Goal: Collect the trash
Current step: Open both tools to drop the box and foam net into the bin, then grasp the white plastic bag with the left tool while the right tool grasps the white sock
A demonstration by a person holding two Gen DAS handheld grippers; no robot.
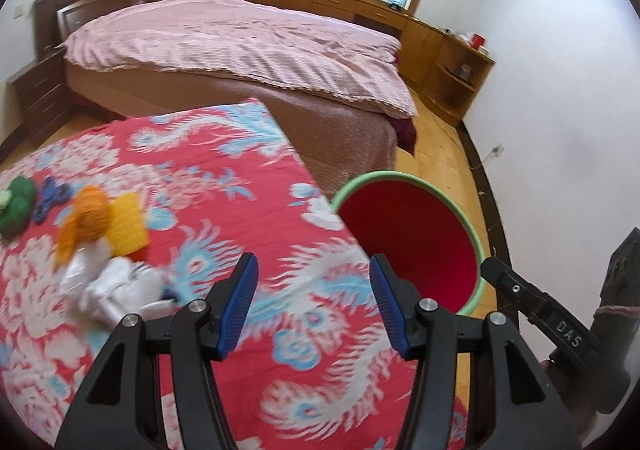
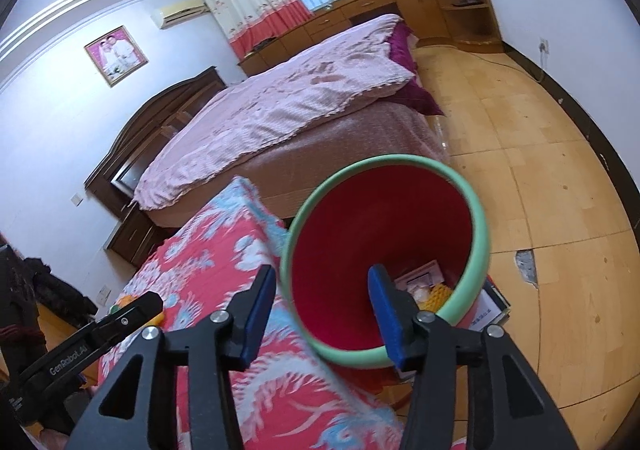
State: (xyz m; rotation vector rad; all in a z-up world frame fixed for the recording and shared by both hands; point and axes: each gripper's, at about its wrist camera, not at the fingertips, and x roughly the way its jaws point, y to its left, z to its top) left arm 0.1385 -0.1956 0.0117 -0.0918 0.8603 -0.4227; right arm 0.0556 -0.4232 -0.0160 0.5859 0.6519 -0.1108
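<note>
Tilting downward, jaws apart and empty — right gripper [image 2: 320, 310] over the bin [image 2: 478, 210], left gripper [image 1: 314, 302] over the cloth [image 1: 240, 210].

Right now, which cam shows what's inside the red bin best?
Right wrist: it looks down into the red bin, showing paper and something yellow at the bottom. Left wrist shows only its green rim and inner wall.

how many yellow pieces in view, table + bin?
2: a yellow textured piece on the floral tablecloth beside the orange item; another in the red bin. More may be hidden.
</note>
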